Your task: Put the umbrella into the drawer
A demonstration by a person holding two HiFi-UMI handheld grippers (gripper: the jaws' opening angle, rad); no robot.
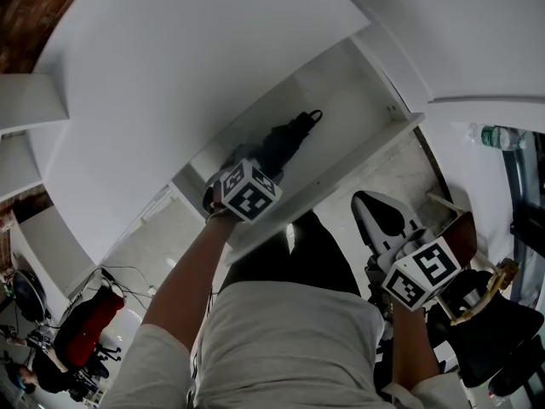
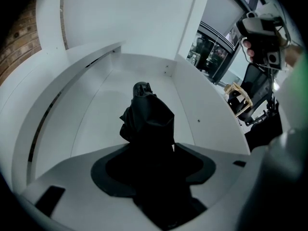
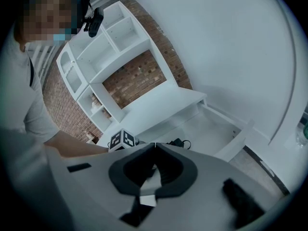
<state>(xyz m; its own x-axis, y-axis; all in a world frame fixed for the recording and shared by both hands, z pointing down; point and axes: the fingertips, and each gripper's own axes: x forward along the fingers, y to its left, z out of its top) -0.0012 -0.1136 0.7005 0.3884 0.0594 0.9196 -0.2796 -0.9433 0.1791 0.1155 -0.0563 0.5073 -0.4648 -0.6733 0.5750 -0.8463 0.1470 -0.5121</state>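
A black folded umbrella (image 1: 285, 143) lies lengthwise inside the open white drawer (image 1: 358, 164), its strap loop at the far end. My left gripper (image 1: 234, 184) reaches down into the drawer at the umbrella's near end. In the left gripper view the umbrella (image 2: 149, 119) fills the space between the jaws of the left gripper (image 2: 153, 147), which are closed on it, and points along the drawer floor (image 2: 106, 105). My right gripper (image 1: 379, 216) hangs outside the drawer, in front of its front panel. Its fingertips meet, so the right gripper (image 3: 154, 145) is shut and holds nothing.
A black office chair (image 1: 494, 331) and a wooden piece (image 1: 490, 292) stand at the right. A water bottle (image 1: 498, 136) lies on the white top at the far right. A red seat (image 1: 85, 322) is at the lower left. White shelves (image 3: 96, 57) line a brick wall.
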